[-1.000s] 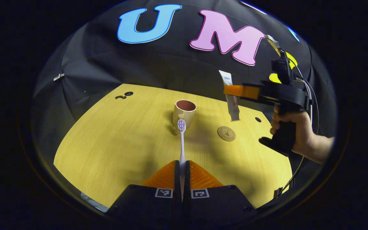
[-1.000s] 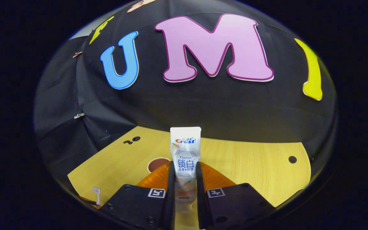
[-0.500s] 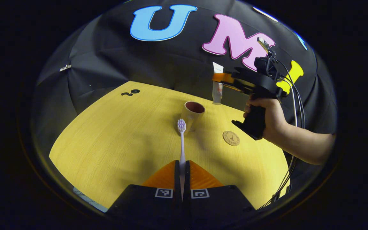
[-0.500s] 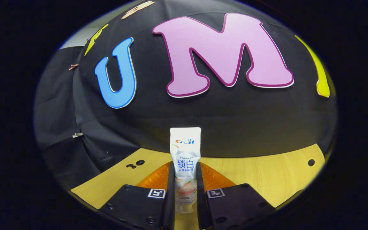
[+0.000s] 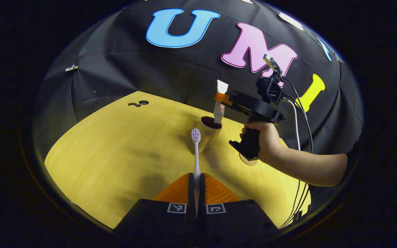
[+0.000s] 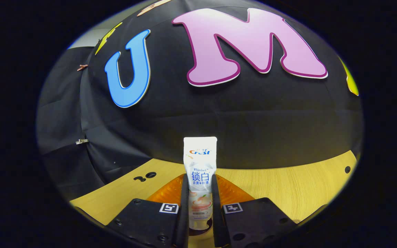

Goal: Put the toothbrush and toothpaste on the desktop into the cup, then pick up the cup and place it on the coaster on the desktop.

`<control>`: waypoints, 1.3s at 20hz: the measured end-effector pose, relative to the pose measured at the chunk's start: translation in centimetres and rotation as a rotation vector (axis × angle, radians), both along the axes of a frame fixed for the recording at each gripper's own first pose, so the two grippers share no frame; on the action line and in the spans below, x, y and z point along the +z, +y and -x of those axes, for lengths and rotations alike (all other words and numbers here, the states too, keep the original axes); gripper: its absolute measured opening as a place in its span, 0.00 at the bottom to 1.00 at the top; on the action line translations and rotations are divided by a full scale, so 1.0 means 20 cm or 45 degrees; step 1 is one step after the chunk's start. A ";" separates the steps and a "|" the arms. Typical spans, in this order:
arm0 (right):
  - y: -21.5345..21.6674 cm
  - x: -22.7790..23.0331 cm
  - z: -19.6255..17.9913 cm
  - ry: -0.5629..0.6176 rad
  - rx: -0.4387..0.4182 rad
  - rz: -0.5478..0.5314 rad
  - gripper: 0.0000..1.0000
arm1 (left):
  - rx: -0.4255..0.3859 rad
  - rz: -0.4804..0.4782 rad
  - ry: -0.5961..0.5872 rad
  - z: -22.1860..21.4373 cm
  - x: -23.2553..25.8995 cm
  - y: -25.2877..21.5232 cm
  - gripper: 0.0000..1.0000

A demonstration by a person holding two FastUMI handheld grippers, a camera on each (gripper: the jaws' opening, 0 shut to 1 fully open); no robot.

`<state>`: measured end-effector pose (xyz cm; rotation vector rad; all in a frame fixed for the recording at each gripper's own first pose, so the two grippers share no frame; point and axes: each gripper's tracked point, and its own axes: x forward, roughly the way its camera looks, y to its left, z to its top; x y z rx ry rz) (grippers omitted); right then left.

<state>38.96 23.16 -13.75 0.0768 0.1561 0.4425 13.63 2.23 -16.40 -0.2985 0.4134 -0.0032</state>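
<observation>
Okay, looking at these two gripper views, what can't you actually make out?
- Coaster, left gripper view: mostly hidden behind the hand holding the right gripper.
- Toothpaste tube, right gripper view: its lower end is cut off between that gripper's fingers.
- Toothbrush handle, left gripper view: hidden inside the left gripper.
- Cup: contents too dark to tell.

1. The right gripper (image 5: 219,99) has a black body with a pistol-style black handle below it.
2. A small black camera block sits on top of it, with a thin upright piece above.
3. Black and pale cables loop from its rear and hang down.
4. The hand (image 5: 266,143) on the handle shows a bare forearm, no sleeve.
5. The left gripper (image 5: 196,186) has ribbed fingers on black blocks, each block marked with a square black-and-white tag.
6. In the right gripper view, that gripper's black blocks carry similar tags and round screw holes.
</observation>
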 end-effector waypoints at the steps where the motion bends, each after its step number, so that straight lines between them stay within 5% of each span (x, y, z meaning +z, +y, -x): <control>1: 0.01 -0.02 0.01 -0.007 0.008 0.003 0.32 | -0.005 0.001 -0.004 -0.01 0.00 0.00 0.06; 8: 0.06 -0.15 0.07 -0.037 0.075 -0.007 0.45 | -0.028 0.014 -0.058 -0.02 -0.06 -0.02 0.06; 12: -0.05 -0.14 0.16 -0.041 0.056 -0.038 0.82 | -0.023 0.005 -0.083 -0.05 -0.06 -0.01 0.06; 13: -0.10 -0.14 0.18 -0.029 0.046 -0.043 0.99 | -0.021 0.009 -0.100 -0.08 -0.03 -0.01 0.06; 17: -0.35 -0.14 0.24 0.007 -0.042 -0.039 0.98 | -0.047 0.012 -0.201 -0.26 0.12 -0.04 0.01; 26: -0.87 -0.20 0.38 0.113 -0.237 -0.020 0.98 | -0.051 -0.009 -0.503 -0.78 0.61 -0.02 0.06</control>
